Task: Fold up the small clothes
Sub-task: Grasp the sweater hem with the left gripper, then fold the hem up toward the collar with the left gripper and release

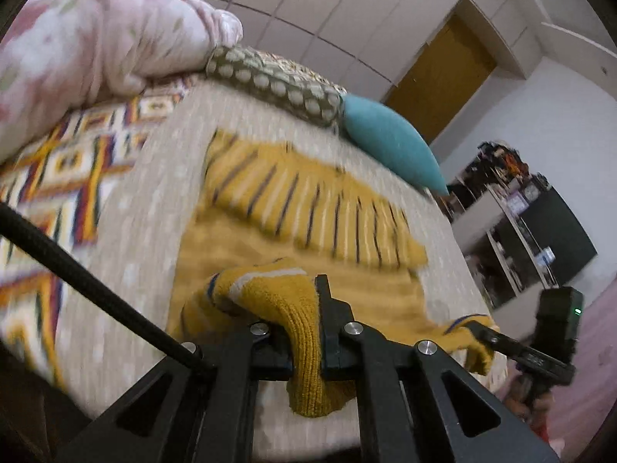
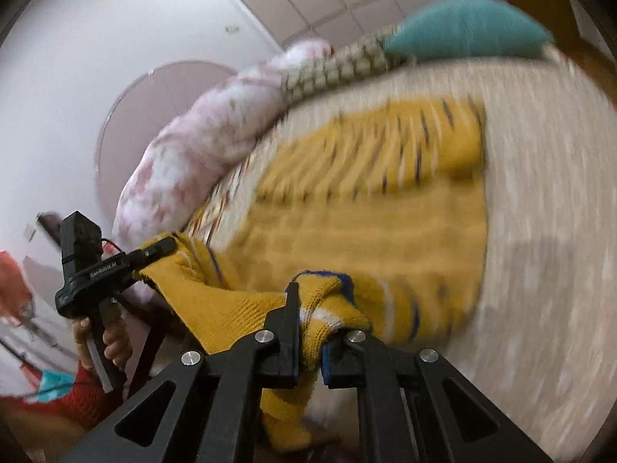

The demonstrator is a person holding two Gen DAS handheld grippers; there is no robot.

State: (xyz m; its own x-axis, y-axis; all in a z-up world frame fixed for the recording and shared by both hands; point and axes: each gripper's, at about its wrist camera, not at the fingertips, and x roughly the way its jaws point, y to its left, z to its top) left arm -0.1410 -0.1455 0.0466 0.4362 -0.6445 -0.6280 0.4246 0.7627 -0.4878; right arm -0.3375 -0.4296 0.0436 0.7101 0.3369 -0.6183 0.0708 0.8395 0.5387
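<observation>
I hold one mustard knit garment (image 1: pixel 308 227) by its near edge with both tools, over the beige bedspread (image 1: pixel 154 208). My left gripper (image 1: pixel 306 332) is clenched on a bunched near-left corner of the knit; my right gripper (image 2: pixel 308 332) is clamped on the near-right corner, where a blue and white band shows. The far part of the garment, striped dark and white, lies flat on the spread, while the near edge is raised between the two tools. Three cushions line the far side: one pink floral (image 1: pixel 88 42), one dotted olive bolster (image 1: pixel 277 85), one teal (image 1: pixel 389 142). A patterned blanket (image 1: pixel 58 177) lies at the left. No container is clear, though the blurred shelves (image 1: pixel 513 231) at far right may hold some.
</observation>
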